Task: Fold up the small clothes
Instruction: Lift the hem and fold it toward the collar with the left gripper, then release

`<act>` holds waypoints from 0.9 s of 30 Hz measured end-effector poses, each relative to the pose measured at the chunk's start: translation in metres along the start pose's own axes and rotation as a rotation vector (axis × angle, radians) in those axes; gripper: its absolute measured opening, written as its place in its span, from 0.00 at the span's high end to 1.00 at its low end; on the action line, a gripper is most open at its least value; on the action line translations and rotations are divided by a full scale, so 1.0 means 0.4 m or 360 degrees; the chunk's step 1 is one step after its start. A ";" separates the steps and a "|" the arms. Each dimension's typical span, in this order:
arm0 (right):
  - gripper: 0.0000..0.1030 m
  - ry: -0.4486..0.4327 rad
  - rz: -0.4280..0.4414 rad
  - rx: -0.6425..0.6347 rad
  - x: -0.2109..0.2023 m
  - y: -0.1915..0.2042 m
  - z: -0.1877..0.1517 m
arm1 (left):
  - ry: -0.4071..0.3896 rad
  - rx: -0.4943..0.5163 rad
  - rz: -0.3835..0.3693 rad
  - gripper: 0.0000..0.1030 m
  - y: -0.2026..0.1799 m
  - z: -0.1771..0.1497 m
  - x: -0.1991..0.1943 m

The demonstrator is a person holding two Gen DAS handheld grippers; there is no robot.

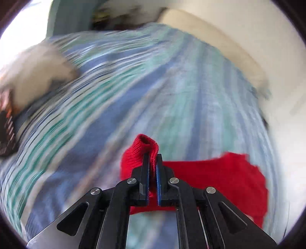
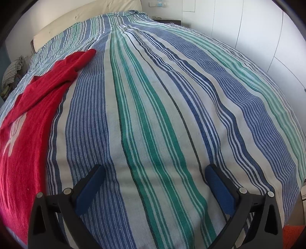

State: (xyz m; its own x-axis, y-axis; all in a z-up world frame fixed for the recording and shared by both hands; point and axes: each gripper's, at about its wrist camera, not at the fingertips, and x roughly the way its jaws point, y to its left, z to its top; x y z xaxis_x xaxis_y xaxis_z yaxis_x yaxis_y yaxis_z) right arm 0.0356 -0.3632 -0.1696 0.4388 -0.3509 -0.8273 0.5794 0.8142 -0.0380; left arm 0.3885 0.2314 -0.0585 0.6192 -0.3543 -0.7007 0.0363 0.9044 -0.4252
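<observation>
Left tongs (image 1: 152,156) pinched tight on a cuff of the red sweater (image 2: 28,118), lying at the left side of the striped bed cover (image 2: 153,115). Right tongs (image 2: 155,172) wide open over bare cover. Headboard (image 2: 91,17) far off.

Bright daylight; left view motion-blurred, fisheye-warped edges.

My blue fingertip pads (image 2: 89,189) sit over a blue, green and white striped bedspread (image 2: 153,115); the sweater (image 2: 28,124) is red.
</observation>
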 end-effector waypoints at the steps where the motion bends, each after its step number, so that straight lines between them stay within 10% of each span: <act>1: 0.00 0.0000 -0.0004 -0.0005 0.001 0.002 0.000 | -0.0023 0.0116 -0.0100 0.96 -0.098 0.011 -0.019; 8: 0.00 0.0005 0.0001 -0.0013 0.005 0.001 0.006 | -0.0028 0.0616 -0.0712 0.96 -0.695 -0.078 -0.077; 12: 0.00 0.0005 -0.0001 -0.0016 0.006 0.001 0.006 | 0.0258 0.0751 -0.0756 0.73 -0.862 -0.227 0.031; 16: 0.00 0.0005 0.0004 -0.0026 0.007 0.000 0.003 | 0.0319 0.0667 -0.0616 0.69 -0.781 -0.269 0.111; 20: 0.00 0.0004 0.0003 -0.0044 0.008 0.003 0.002 | 0.0248 0.0496 -0.0196 0.63 -0.586 -0.186 0.197; 27: 0.00 -0.0006 -0.0012 -0.0053 0.007 0.010 0.001 | 0.0547 0.0320 -0.0058 0.38 -0.350 -0.176 0.338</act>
State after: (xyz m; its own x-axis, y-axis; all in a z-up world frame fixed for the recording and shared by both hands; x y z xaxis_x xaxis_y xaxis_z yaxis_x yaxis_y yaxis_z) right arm 0.0395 -0.3610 -0.1717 0.4369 -0.3590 -0.8247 0.5597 0.8263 -0.0632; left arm 0.4122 0.0400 -0.1340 0.3175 -0.4154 -0.8524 0.2273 0.9061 -0.3569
